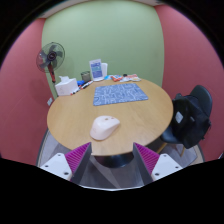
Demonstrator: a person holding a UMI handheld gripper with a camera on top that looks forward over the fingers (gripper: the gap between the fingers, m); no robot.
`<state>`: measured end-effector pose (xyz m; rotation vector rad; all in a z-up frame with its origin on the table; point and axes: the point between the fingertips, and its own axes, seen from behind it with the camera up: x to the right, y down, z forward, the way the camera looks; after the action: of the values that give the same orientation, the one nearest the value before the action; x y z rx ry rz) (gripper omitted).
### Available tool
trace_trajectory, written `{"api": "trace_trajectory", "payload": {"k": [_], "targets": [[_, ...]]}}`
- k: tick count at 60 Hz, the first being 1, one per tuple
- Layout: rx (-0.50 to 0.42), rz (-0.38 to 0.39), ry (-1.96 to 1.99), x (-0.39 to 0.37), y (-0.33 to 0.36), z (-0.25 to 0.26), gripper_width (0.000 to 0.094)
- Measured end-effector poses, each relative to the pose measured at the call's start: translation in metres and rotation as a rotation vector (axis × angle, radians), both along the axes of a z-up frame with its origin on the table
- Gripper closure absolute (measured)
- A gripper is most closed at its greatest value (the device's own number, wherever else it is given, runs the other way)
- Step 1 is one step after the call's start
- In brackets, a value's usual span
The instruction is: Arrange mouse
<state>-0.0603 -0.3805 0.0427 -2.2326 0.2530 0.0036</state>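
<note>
Holding the gripper (110, 158) low at the near edge of the round wooden table (75, 120), you have its magenta pads (79, 154) spread wide apart with nothing caught between them. Your white mouse (104, 127) lies on the tabletop just ahead of the fingers, apart from both, nearer the left one. Beyond it a blue patterned mat (120, 95) lies flat, a black office chair (192, 113) stands at the right, and a black fan (50, 56) stands behind the table at the left.
</note>
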Motion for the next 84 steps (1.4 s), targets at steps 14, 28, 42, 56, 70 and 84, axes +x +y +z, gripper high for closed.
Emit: {"api": "trace_trajectory", "payload": {"k": [14,28,42,56,70,84], "targets": [[0.022,0.009,0.045,-0.031,0.081,-0.029,0.0091],[0.007,-0.028,0.041,-0.023,0.126,-0.045,0.0107],[-0.009,0.023,-0.102,-0.019,0.15,-0.052,0.0407],[-0.024,0.071,-0.116,-0.023,0.152,-0.047,0.0535],[0.09,0.176,-0.105,-0.034,0.171,0.062,0.0555],[0.273,0.186,-0.099,0.027,0.312,0.163,0.0555]]}}
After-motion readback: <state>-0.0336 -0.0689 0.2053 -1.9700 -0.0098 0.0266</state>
